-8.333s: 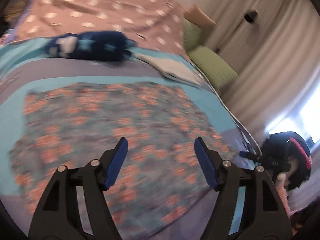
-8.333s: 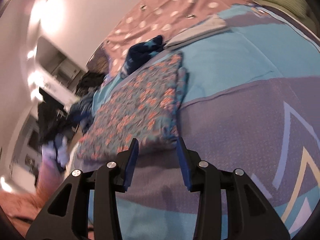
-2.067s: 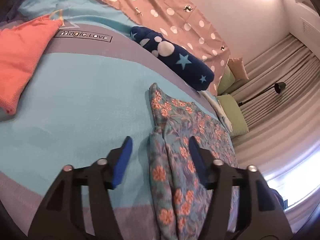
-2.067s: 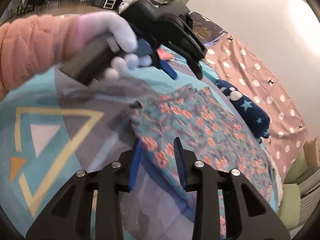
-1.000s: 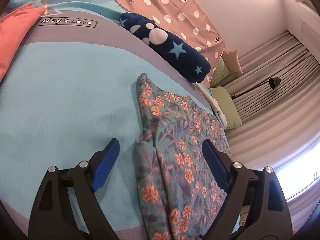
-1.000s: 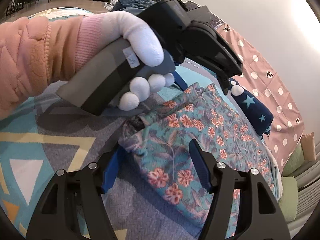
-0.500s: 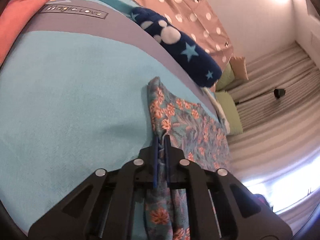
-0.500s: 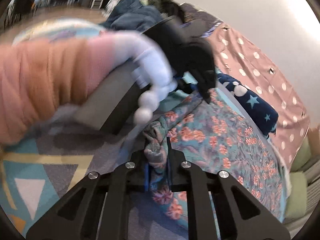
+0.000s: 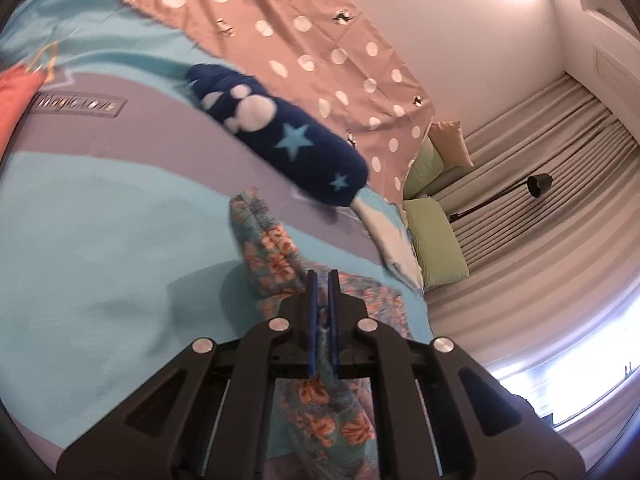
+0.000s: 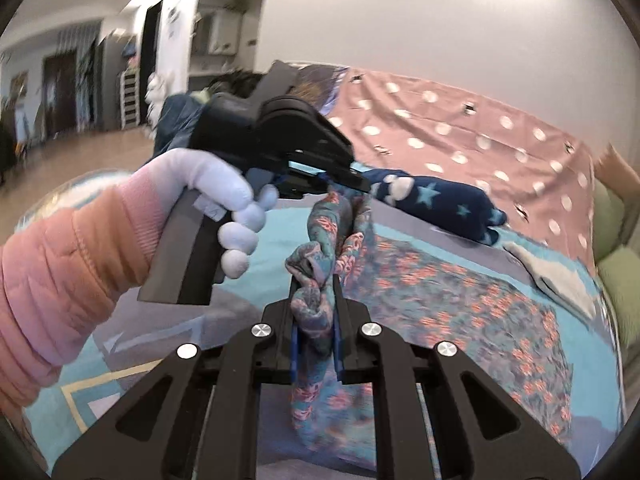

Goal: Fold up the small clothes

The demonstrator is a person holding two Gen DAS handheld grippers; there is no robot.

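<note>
A teal garment with orange flowers (image 10: 440, 292) lies on the bed, its near edge lifted. My right gripper (image 10: 315, 292) is shut on a bunched corner of that floral garment. The left gripper (image 10: 352, 184), held by a white-gloved hand (image 10: 208, 184) in a pink sleeve, pinches the same edge farther along, so the cloth hangs between the two. In the left wrist view my left gripper (image 9: 322, 280) is shut on the floral garment (image 9: 272, 252), which rises off the blue bedspread (image 9: 100, 240) and trails beneath the fingers.
A rolled navy garment with stars (image 9: 280, 136) lies beyond the floral one. A pink dotted cover (image 9: 304, 40), green cushions (image 9: 436, 240), a folded pale cloth (image 10: 556, 276) and an orange garment (image 9: 12, 100) sit around the bed. Curtains and a lamp (image 9: 538, 184) stand at the right.
Both grippers closed on the near edge of the floral garment and then rose, lifting that edge off the bed. The right gripper also rolled as it lifted.
</note>
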